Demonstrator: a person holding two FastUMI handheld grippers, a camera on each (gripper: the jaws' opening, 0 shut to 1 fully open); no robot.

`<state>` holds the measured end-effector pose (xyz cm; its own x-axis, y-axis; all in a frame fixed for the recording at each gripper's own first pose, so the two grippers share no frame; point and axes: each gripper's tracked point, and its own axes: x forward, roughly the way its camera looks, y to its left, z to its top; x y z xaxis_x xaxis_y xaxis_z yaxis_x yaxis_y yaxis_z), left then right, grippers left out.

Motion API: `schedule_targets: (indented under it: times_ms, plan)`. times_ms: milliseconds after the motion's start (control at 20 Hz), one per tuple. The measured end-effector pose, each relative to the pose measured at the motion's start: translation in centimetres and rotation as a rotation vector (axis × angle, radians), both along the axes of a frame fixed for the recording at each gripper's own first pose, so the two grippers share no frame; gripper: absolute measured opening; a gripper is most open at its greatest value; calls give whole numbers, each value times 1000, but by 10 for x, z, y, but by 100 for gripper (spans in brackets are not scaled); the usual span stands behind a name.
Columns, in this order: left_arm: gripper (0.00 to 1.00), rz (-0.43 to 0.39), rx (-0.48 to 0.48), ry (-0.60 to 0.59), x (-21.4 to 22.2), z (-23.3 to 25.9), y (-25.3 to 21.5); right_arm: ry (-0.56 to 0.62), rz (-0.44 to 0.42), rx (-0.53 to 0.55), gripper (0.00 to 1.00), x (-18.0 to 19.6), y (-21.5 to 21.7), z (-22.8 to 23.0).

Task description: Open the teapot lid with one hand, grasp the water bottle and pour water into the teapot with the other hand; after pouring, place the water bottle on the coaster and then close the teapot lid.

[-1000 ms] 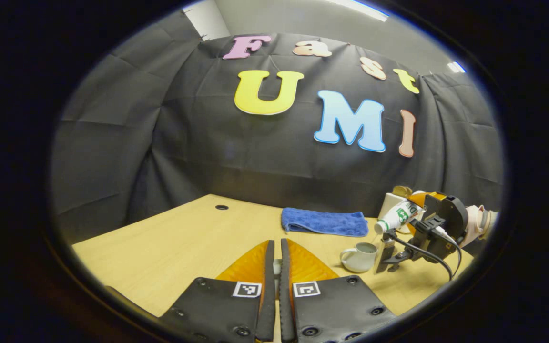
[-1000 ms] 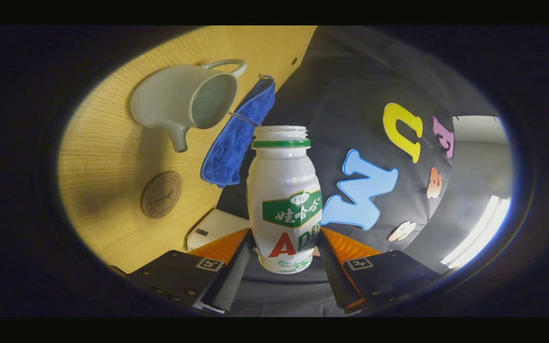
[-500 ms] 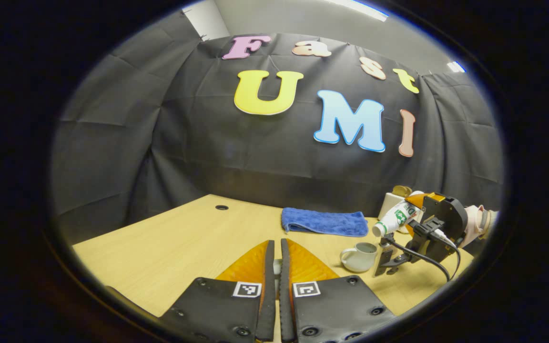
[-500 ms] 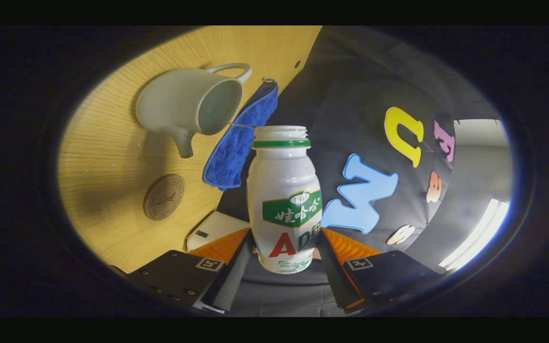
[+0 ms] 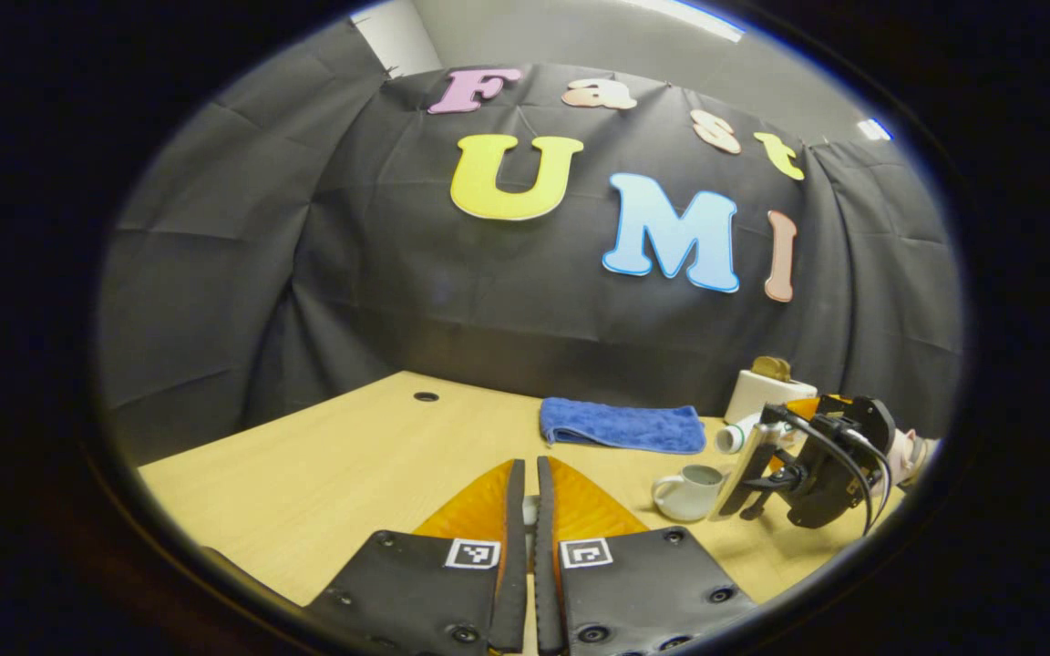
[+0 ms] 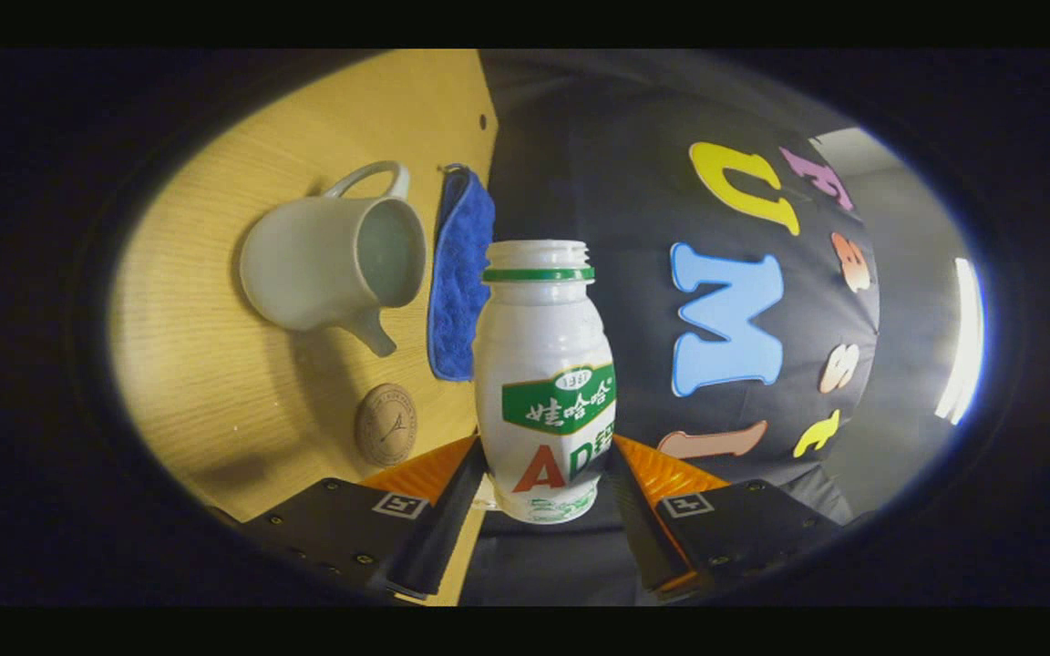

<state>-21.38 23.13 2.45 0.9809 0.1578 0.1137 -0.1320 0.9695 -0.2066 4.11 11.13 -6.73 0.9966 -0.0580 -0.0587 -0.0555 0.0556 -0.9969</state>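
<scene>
My right gripper (image 6: 545, 456) is shut on a white bottle (image 6: 543, 383) with a green neck band and no cap. In the left gripper view the bottle (image 5: 733, 437) lies nearly level in that gripper (image 5: 762, 451), its mouth just above and right of the pale, lidless teapot (image 5: 689, 492). The right gripper view shows the teapot (image 6: 324, 264) with its open mouth toward me, and the round brown coaster (image 6: 386, 425) beside its spout. My left gripper (image 5: 530, 465) hovers over the table, shut on a pale sliver that looks like the teapot lid (image 5: 530, 508), mostly hidden.
A folded blue cloth (image 5: 622, 425) lies behind the teapot by the wall. A white box (image 5: 766, 392) with a small golden thing on top stands at the back right. The wooden table (image 5: 352, 474) has a cable hole (image 5: 426, 396) at the back left.
The right gripper has rolled and dropped lower beside the teapot. The thin stream from the bottle's mouth into the teapot is gone. The left gripper has stayed put.
</scene>
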Motion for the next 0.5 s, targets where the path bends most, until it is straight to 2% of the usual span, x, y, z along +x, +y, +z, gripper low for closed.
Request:
schedule_targets:
  times_ms: [350,500]
  plan:
    - [14,20,46,-10,-1,5,-12,53,-23,388,78,-9,5,-13]
    - [14,15,66,-18,2,7,-31,83,-39,519,78,-12,0,-14]
